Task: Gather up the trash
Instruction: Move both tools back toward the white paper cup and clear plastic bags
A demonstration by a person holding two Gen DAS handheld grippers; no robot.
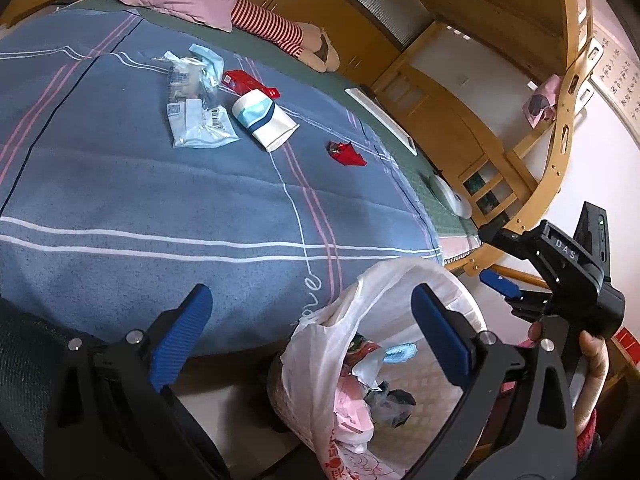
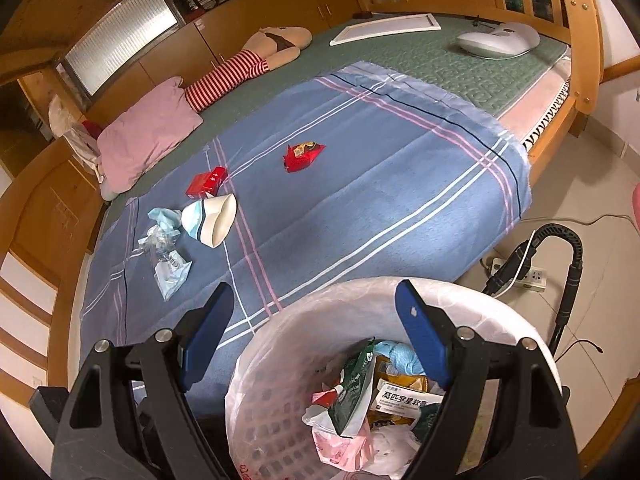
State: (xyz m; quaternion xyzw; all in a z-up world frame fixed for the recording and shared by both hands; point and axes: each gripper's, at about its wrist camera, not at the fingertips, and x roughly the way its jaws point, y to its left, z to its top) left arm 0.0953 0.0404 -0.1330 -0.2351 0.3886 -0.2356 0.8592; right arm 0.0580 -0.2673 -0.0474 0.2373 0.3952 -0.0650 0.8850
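A white basket lined with a plastic bag (image 1: 400,270) (image 2: 472,298) stands on the floor against the bed, with wrappers and boxes inside. My left gripper (image 1: 312,340) hangs open and empty over its near edge. My right gripper (image 2: 316,336) (image 1: 494,258) is open and empty too, above the basket's rim. On the blue striped blanket (image 1: 160,200) (image 2: 380,168) lie a paper cup with a blue face mask (image 1: 266,120) (image 2: 212,216), a red box (image 1: 244,82) (image 2: 208,180), a red wrapper (image 1: 347,153) (image 2: 302,154), clear plastic packets (image 1: 200,124) (image 2: 168,264) and a crumpled blue mask (image 1: 208,58) (image 2: 164,216).
A pink pillow (image 2: 148,136) and a striped doll (image 2: 228,76) lie at the head of the bed. A white frame (image 2: 384,28) and a white device (image 2: 496,40) rest on the green mat. A power strip (image 2: 532,276) and a black hose (image 2: 572,272) are on the floor by the basket.
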